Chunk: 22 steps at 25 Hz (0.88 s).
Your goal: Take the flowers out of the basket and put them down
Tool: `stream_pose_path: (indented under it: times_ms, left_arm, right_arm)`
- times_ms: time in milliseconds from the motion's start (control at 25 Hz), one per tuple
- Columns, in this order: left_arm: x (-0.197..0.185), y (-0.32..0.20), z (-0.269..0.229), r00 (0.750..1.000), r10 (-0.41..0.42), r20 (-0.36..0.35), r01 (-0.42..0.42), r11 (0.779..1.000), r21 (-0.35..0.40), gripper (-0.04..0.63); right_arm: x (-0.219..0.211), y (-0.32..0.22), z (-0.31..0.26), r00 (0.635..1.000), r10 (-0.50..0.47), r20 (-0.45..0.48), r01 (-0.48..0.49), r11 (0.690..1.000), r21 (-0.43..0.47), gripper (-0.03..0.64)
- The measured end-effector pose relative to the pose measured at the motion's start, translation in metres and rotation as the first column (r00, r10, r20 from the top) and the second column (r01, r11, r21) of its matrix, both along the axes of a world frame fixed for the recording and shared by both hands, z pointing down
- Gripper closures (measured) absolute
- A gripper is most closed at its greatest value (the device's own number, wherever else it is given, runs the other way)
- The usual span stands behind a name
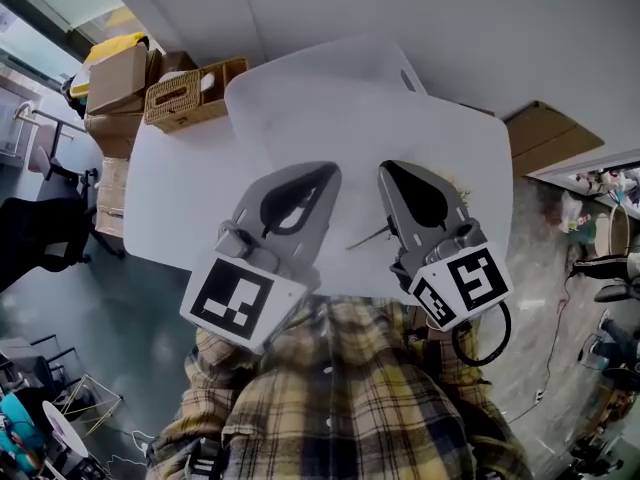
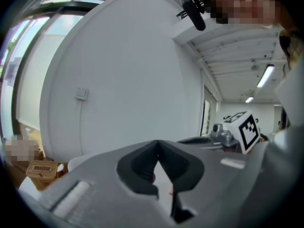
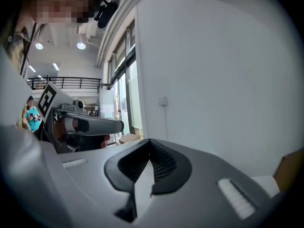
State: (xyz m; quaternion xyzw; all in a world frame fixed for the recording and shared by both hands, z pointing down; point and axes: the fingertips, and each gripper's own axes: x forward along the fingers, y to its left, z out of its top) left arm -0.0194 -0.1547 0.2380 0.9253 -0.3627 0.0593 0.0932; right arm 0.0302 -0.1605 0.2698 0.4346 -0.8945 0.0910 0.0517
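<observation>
Above the table (image 1: 160, 208), left gripper (image 2: 157, 146) and right gripper (image 3: 150, 144) sit pressed together, empty; flowers, unseen here, likely fragile: pinch stems lightly

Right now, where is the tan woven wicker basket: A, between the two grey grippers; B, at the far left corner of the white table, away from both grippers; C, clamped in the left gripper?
B: the basket sits at the far left corner of the table, clear of the left gripper and right gripper.

White table (image 1: 450, 148), stacked cardboard boxes (image 1: 115, 78) beside it, black office chair (image 1: 40, 233)
</observation>
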Motion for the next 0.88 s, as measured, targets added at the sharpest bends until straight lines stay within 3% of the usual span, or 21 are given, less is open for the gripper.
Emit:
stream_pose_path:
  times_ms: [200,880]
  left_arm:
    - [0.014,-0.002,-0.016,1.0,0.01,-0.011,-0.009,0.999,0.047,0.594]
    - [0.036,-0.008,-0.007,0.999,0.037,0.002,-0.037,0.999,0.03,0.595]
  right_arm:
    - [-0.003,-0.001,-0.018,1.0,-0.002,-0.005,0.002,0.999,0.043,0.612]
    - [0.022,-0.008,-0.017,1.0,0.031,0.004,-0.031,0.999,0.038,0.612]
